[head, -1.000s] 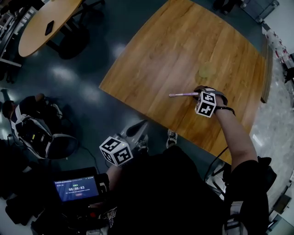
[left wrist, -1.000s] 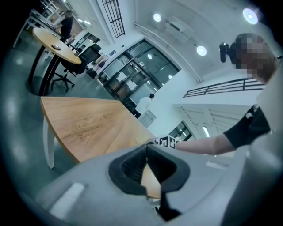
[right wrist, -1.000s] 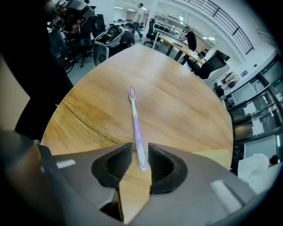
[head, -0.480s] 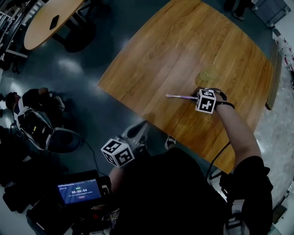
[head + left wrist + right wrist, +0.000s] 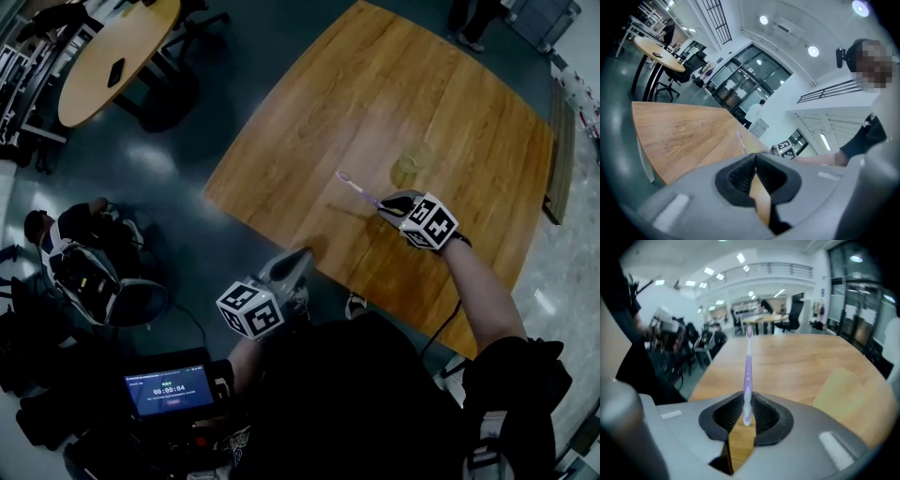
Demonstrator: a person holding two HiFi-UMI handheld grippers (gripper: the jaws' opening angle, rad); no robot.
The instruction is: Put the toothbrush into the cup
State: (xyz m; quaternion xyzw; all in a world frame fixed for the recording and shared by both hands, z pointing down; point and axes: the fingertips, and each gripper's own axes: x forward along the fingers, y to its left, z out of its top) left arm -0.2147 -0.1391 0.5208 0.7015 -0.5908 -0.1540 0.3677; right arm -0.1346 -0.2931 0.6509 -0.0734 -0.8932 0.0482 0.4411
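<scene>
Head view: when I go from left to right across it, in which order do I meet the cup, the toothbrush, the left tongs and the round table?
round table → left tongs → toothbrush → cup

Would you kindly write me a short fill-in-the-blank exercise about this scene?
The right gripper grips the toothbrush by its ____. The toothbrush is ____ in colour. The left gripper is ____ and empty. The cup stands on a ____ table.
Missing words: handle; purple; shut; wooden.
</scene>
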